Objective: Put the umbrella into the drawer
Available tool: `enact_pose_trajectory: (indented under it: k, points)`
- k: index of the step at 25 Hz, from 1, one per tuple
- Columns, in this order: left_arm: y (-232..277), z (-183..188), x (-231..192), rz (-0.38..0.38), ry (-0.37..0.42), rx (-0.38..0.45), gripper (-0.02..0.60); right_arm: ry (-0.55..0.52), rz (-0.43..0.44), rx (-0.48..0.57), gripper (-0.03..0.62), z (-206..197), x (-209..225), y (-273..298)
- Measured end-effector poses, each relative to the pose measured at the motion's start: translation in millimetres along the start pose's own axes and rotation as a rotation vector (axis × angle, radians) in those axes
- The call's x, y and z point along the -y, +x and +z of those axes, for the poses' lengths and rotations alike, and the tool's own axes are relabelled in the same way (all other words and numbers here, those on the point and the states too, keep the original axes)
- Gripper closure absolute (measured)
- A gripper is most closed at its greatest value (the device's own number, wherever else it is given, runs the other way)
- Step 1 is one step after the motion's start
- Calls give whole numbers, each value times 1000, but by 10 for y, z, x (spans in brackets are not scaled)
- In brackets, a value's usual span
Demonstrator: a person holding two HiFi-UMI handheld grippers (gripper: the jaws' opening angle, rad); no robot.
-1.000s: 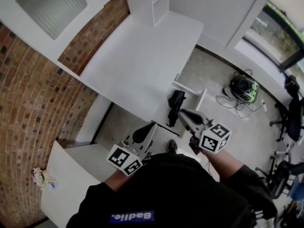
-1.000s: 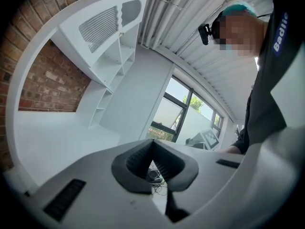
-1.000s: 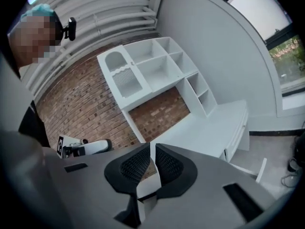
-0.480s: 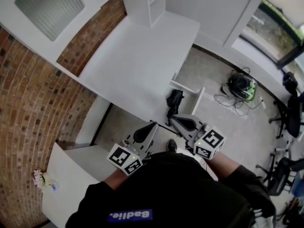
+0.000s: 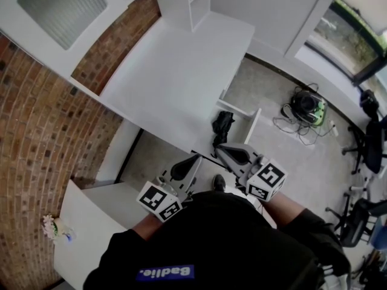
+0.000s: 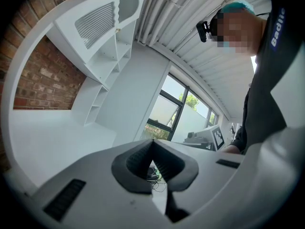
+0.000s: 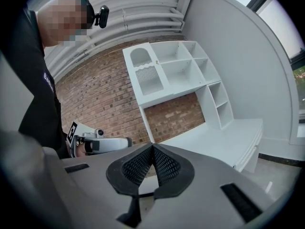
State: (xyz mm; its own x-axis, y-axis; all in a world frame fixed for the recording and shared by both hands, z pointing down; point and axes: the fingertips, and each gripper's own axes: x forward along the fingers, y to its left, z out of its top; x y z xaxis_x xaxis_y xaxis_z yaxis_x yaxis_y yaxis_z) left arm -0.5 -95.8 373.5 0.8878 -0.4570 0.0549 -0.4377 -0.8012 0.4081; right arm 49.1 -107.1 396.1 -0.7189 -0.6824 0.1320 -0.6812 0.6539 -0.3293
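The black folded umbrella [image 5: 222,124] lies inside the open white drawer [image 5: 256,125], which is pulled out from under the white desk [image 5: 175,71]. Below the drawer, my right gripper [image 5: 220,150] is shut and empty, its tip a short way from the umbrella and not touching it. In its own view the right gripper [image 7: 152,149] has its pads pressed together. To the left my left gripper [image 5: 195,160] hovers near the desk's front edge. The left gripper [image 6: 152,144] is also shut on nothing. The umbrella shows in neither gripper view.
A brick wall [image 5: 36,119] and a white shelf unit [image 5: 193,2] stand behind the desk. On the floor to the right are a black device with cables [image 5: 308,110] and office chairs [image 5: 372,138]. At lower left is a low white table [image 5: 91,234] with flowers [image 5: 49,225].
My right gripper has pulled back from the umbrella, moved left and rolled, and its jaws have closed empty. The umbrella stays in the drawer. The left gripper has kept still.
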Motion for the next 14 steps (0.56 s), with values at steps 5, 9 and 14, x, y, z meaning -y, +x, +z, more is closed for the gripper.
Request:
enact_pose_trajectory:
  k: [5,9,14]
  points:
    - [-27,7,-19,1,-5,5,584,-4,3,5,565,15,-18,26]
    - [-38,12,-12,0,-5,9,584,-8,4,17,565,32,-23,34]
    - [-34,7,-11,0,-10,13,584,11,0,10,565,30,-24,22]
